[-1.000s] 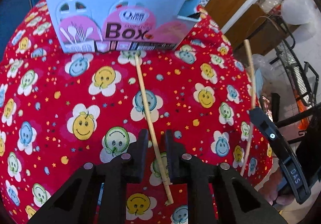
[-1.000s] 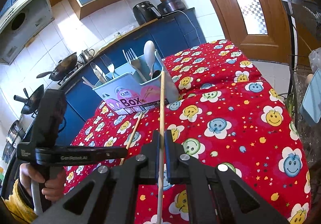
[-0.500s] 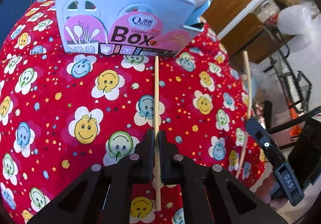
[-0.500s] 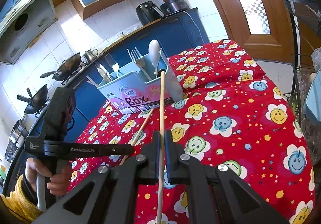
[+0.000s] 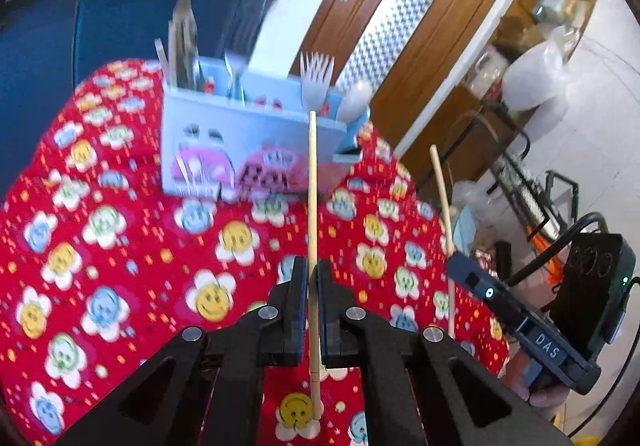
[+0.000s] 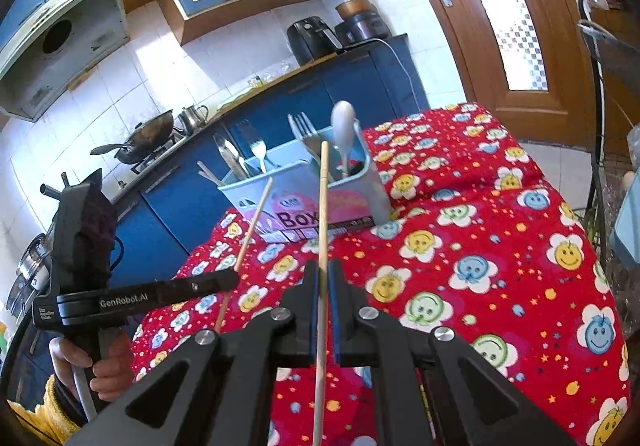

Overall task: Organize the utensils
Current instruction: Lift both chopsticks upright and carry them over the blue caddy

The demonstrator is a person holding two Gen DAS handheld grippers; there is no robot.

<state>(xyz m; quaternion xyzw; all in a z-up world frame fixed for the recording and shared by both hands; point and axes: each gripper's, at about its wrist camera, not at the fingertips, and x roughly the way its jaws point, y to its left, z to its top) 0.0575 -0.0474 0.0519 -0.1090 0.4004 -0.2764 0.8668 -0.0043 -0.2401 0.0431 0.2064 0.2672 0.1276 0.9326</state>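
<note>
My left gripper (image 5: 313,274) is shut on a wooden chopstick (image 5: 312,206) and holds it lifted off the red cloth, pointing at the light-blue utensil box (image 5: 240,142). My right gripper (image 6: 323,278) is shut on a second chopstick (image 6: 323,206), also raised and pointing at the box (image 6: 304,190). The box holds forks, a white spoon (image 6: 343,126) and other utensils. The left gripper (image 6: 236,278) with its chopstick (image 6: 252,222) shows in the right wrist view. The right chopstick (image 5: 442,202) shows in the left wrist view.
The table has a red cloth with smiley flowers (image 6: 480,266). Blue kitchen cabinets and a stove with a wok (image 6: 148,134) stand behind it. A wooden door (image 6: 520,26) is at the right. A wire rack (image 5: 532,198) stands beyond the table's right edge.
My left gripper closed on the chopstick that lay on the cloth and lifted it, tilting up toward the box. The right gripper kept its chopstick and moved little.
</note>
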